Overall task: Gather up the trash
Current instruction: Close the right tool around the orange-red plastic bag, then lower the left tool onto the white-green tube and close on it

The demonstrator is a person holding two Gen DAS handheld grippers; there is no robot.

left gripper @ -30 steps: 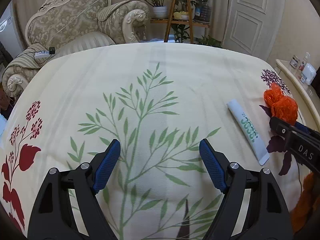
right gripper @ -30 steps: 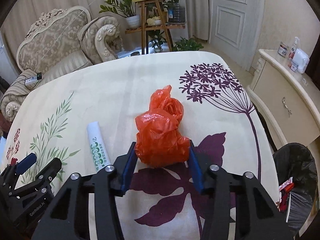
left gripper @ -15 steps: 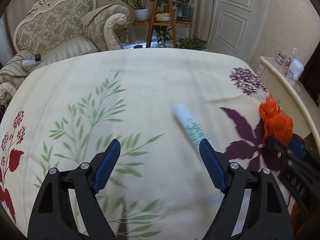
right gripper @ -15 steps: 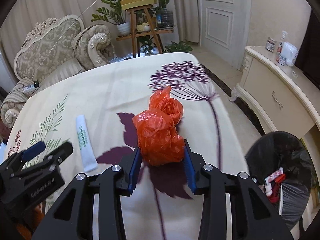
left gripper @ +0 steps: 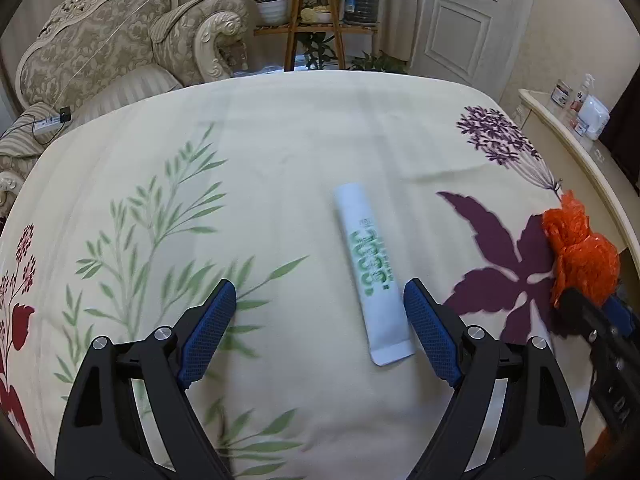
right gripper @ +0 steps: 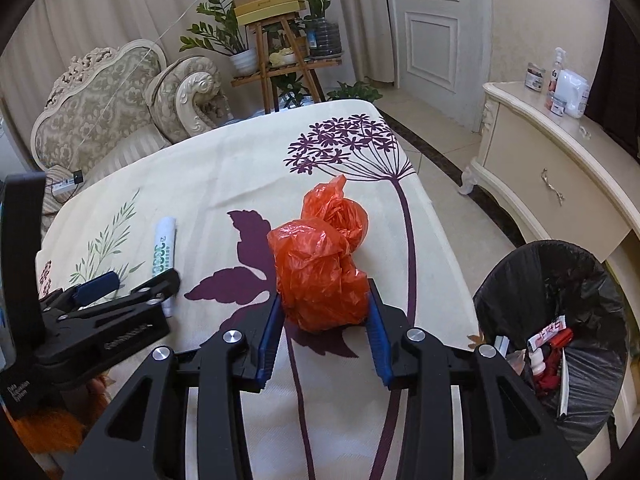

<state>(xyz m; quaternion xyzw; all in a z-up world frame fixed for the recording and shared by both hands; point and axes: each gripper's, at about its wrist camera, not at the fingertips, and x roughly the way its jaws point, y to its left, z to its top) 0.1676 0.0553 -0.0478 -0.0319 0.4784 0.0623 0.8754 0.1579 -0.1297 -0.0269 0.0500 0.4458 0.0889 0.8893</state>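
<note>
Lying lengthwise: tube (left gripper: 370,276) | left gripper (left gripper: 320,332) opening, empty | right gripper (right gripper: 323,330) clamping orange bag (right gripper: 320,272)

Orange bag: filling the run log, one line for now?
right gripper: shut on orange bag | left gripper: opening above tube

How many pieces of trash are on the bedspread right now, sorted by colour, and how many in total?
Orange: 1, the crumpled plastic bag, clamped in the right gripper
White with green print: 1, the tube, lying flat between the fingers of the opening left gripper, untouched
Total: 2
</note>
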